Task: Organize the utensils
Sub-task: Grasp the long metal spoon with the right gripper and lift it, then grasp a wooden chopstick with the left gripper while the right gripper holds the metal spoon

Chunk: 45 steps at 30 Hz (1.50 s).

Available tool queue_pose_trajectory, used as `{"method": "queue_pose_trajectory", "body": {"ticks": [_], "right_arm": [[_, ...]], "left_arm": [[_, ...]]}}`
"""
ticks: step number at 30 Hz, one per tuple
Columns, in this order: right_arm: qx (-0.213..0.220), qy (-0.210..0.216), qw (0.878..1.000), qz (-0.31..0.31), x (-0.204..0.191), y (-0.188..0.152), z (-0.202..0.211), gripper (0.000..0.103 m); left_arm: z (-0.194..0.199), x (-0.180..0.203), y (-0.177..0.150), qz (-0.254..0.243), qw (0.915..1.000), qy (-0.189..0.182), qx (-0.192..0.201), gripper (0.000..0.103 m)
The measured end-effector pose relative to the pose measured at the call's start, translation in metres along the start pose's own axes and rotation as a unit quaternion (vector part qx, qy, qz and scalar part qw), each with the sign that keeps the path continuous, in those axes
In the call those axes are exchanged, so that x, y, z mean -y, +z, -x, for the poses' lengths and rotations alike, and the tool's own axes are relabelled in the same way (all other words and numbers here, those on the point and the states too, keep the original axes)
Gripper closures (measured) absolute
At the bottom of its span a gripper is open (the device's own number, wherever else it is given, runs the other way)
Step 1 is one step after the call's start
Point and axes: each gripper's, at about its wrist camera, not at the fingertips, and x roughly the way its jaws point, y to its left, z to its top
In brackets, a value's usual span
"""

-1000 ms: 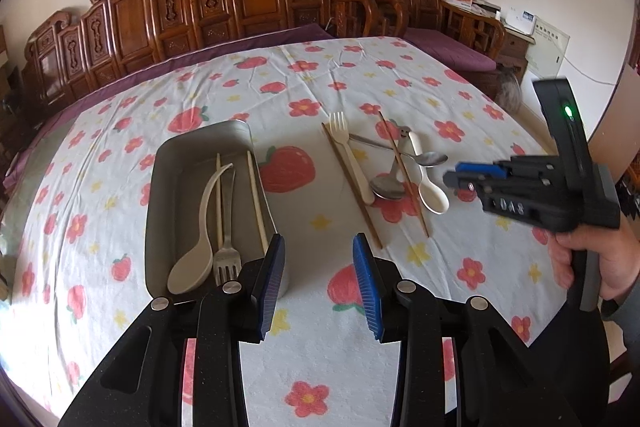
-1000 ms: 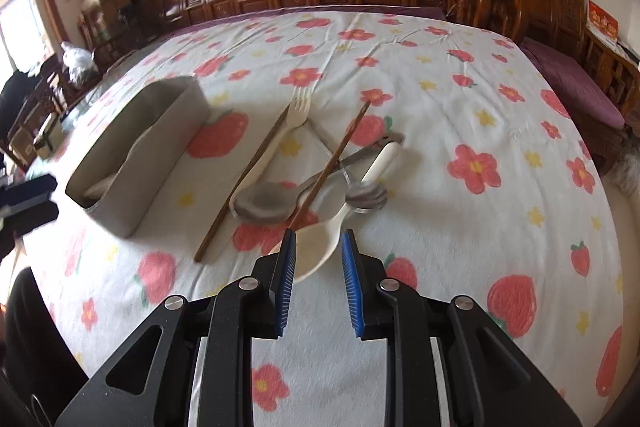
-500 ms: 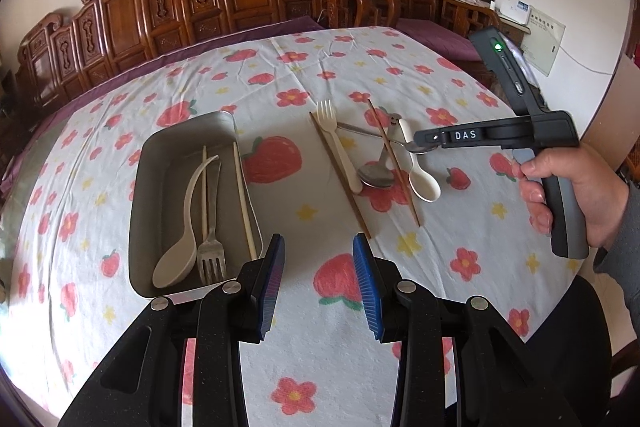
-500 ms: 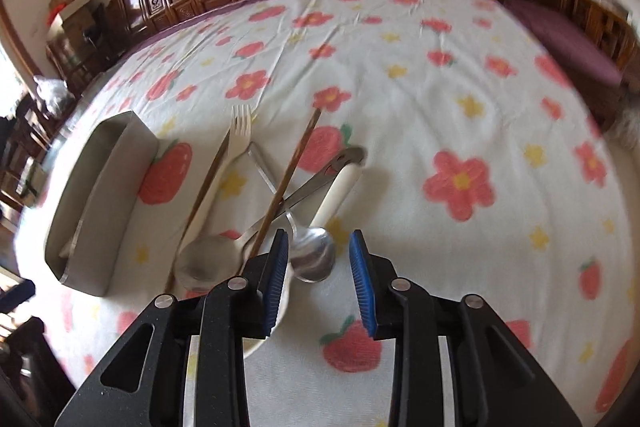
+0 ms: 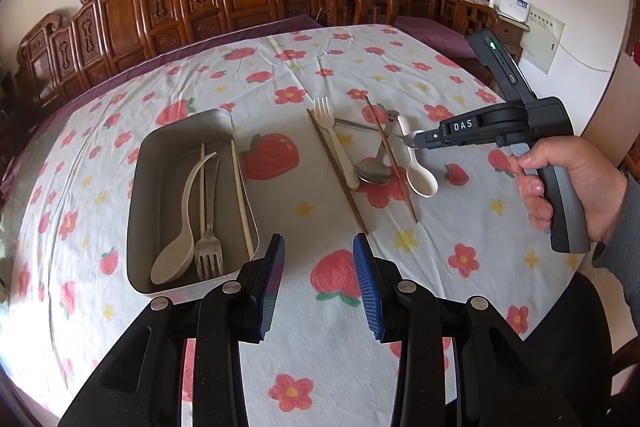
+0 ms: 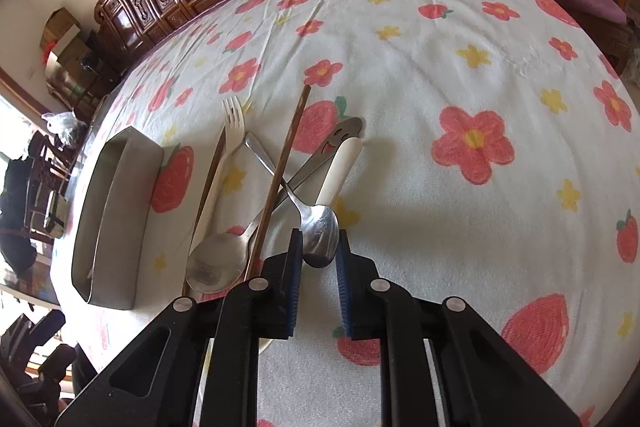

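At frame centre of the right wrist view, the right gripper (image 6: 317, 251) pinches the bowl of a small metal spoon (image 6: 319, 237) in the loose pile: two metal spoons, one white spoon (image 5: 420, 176), one white fork (image 5: 332, 135), two brown chopsticks (image 5: 390, 157) crossing over them. The tray (image 5: 144, 195), centre-left, holds a spoon, a fork and two pale chopsticks. The left gripper (image 5: 319, 283) hangs wide open, holding nothing.

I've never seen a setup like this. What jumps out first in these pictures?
The right tongs, blue-padded, sit either side of a small metal spoon in a crossed heap of cutlery at mid-table. To the left, a metal tray already holds a pale spoon, a fork and chopsticks, on a strawberry-print tablecloth.
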Motion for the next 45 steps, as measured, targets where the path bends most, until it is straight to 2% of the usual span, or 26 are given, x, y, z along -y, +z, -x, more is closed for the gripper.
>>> {"method": "queue_pose_trajectory", "body": {"ticks": [3, 7, 17, 26, 37, 45], "right_arm": [[0.006, 0.001, 1.0, 0.005, -0.001, -0.002, 0.006, 0.1], [0.015, -0.024, 0.999, 0.02, -0.001, -0.011, 0.018, 0.101], [0.076, -0.095, 0.992, 0.041, 0.015, -0.043, 0.077, 0.101], [0.081, -0.1, 0.99, 0.053, 0.028, -0.061, 0.089, 0.101], [0.085, -0.09, 0.991, 0.045, 0.033, -0.058, 0.092, 0.101], [0.092, -0.075, 0.992, 0.034, 0.038, -0.055, 0.099, 0.101]], "left_arm": [[0.0, 0.0, 0.0, 0.0, 1.0, 0.0, -0.001, 0.069], [-0.003, 0.003, -0.002, 0.002, 1.0, 0.0, -0.003, 0.069], [-0.021, 0.024, -0.001, 0.0, 0.9998, -0.017, -0.012, 0.069], [-0.049, 0.048, 0.009, 0.004, 0.999, -0.028, -0.035, 0.069], [-0.085, 0.08, 0.021, 0.011, 0.9973, -0.038, -0.061, 0.068], [-0.109, 0.097, 0.027, 0.011, 0.9955, -0.032, -0.089, 0.068]]}}
